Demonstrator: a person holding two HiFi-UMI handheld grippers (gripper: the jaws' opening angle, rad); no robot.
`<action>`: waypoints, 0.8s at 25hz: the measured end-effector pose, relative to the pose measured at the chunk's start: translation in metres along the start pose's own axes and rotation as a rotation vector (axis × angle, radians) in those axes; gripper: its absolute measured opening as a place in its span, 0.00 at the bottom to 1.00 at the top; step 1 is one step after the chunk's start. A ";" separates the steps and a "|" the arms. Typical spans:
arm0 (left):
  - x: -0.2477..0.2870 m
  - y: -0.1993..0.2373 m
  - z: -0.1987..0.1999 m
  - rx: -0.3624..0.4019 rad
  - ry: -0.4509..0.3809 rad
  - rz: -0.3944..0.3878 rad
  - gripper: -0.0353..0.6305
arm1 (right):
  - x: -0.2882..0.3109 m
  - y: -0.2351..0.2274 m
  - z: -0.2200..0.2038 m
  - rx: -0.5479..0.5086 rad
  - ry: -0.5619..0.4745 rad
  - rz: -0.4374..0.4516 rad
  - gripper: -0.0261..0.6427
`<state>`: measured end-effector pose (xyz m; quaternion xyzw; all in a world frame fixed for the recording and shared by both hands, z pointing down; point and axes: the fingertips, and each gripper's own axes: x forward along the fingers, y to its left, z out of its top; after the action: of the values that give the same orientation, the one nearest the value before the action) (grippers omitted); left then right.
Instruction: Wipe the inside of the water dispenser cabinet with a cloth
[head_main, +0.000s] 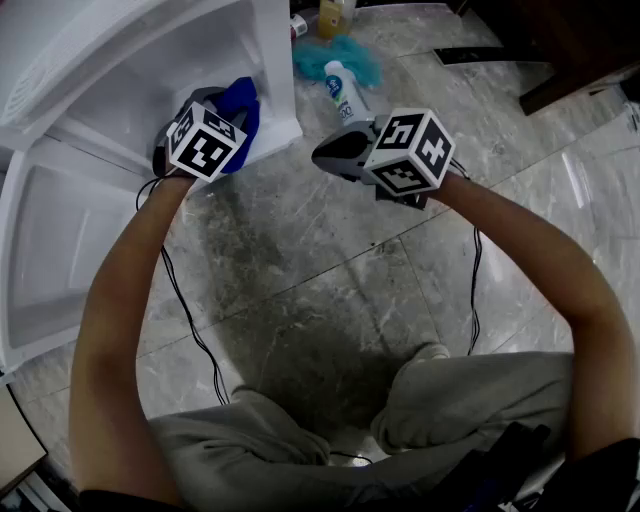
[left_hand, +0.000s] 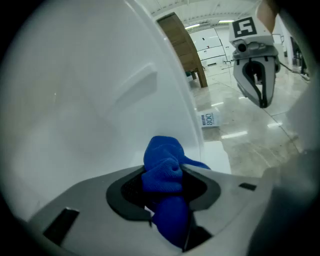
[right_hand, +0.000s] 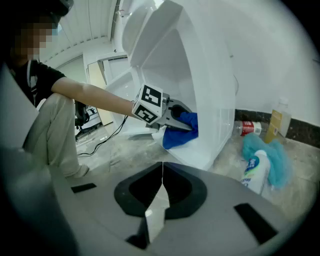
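Cloth: blue cloth (left_hand: 164, 170), upper left of the head view, at the cabinet's (head_main: 110, 90) inner side wall.
Left gripper (left_hand: 165, 186): my jaws clamp the bunched cloth.
Right gripper (right_hand: 162, 189): my jaws pressed together, empty, upper centre, above the marble floor (head_main: 330, 290).
Beyond: bottle (head_main: 345, 92), top centre.

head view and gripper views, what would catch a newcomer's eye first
The bright blue cloth clamped in the left gripper, at the open white cabinet's side wall. Next, the right gripper, shut and empty, above the marble floor, with a teal rag and white bottle lying beyond it.
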<state>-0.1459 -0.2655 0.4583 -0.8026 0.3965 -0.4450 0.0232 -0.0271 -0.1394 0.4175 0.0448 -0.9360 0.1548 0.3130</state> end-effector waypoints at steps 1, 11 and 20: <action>0.006 0.009 0.002 -0.016 -0.002 0.023 0.29 | -0.001 -0.003 -0.004 0.017 0.000 0.003 0.04; 0.051 0.077 0.014 -0.073 0.081 0.200 0.29 | -0.022 0.013 -0.050 0.117 0.004 0.052 0.04; 0.035 0.051 0.023 0.043 0.007 0.168 0.29 | -0.004 0.020 -0.043 0.057 0.015 0.111 0.04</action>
<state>-0.1501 -0.3306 0.4495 -0.7644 0.4527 -0.4528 0.0764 -0.0026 -0.1067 0.4422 0.0007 -0.9299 0.1990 0.3094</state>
